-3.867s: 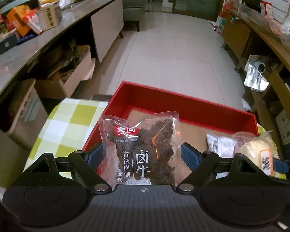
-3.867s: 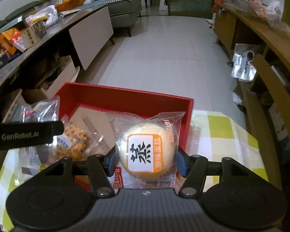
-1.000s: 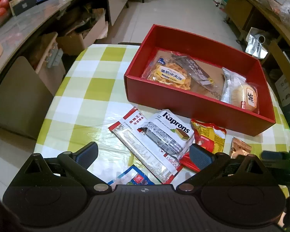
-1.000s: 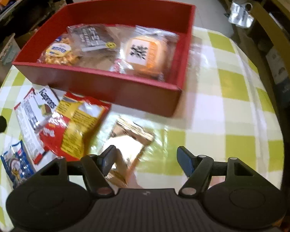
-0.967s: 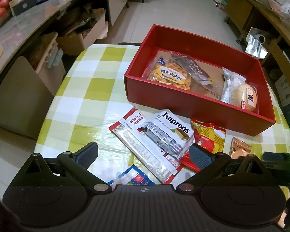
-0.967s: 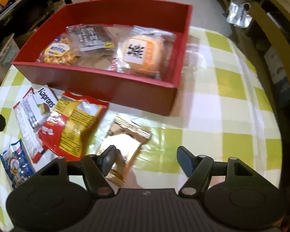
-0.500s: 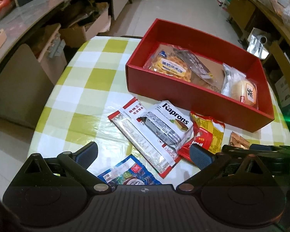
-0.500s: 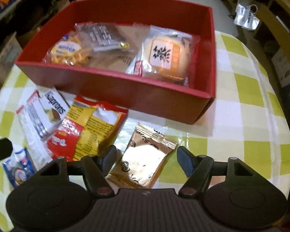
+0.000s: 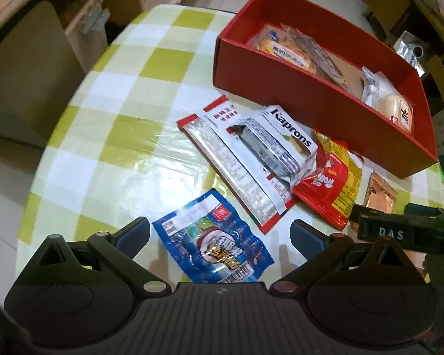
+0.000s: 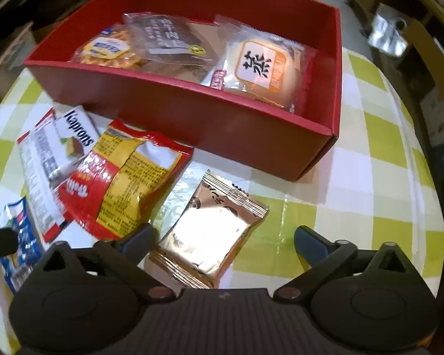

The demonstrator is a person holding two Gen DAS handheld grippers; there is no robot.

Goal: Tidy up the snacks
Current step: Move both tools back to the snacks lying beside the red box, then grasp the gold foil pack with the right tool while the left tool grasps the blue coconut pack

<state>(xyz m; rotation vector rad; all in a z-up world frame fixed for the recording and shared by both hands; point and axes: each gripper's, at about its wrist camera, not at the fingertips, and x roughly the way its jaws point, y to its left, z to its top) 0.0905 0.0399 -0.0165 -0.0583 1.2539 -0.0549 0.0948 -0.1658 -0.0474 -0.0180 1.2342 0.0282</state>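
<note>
Right fingers: I see the jaws of my right gripper [image 10: 223, 241] opening, spread wide with nothing pinched — the gold packet [image 10: 208, 232] lies flat between them, its left edge just beside the left finger.
Left fingers: my left gripper [image 9: 220, 233] stands wide apart and empty, the blue packet [image 9: 213, 241] on the cloth between the tips.
Change: a second ago both grippers rode higher and farther back; now each has dropped over its own packet, and the right jaws have widened from about half.
Meaning: I judge this as the pre-grasp for a double pick — neither packet is gripped yet.
Box: the red box [image 10: 192, 112] already holds three wrapped snacks, among them the bun [image 10: 262, 71] at its right end.
Still loose: the Kaprons pack [image 9: 269, 145] and the red-yellow bag [image 10: 124, 177] overlap on the table [image 9: 118, 112], near the box front.
Pose: both grippers point steeply down at the cloth, side by side; my right one shows at the right edge of the left view.
</note>
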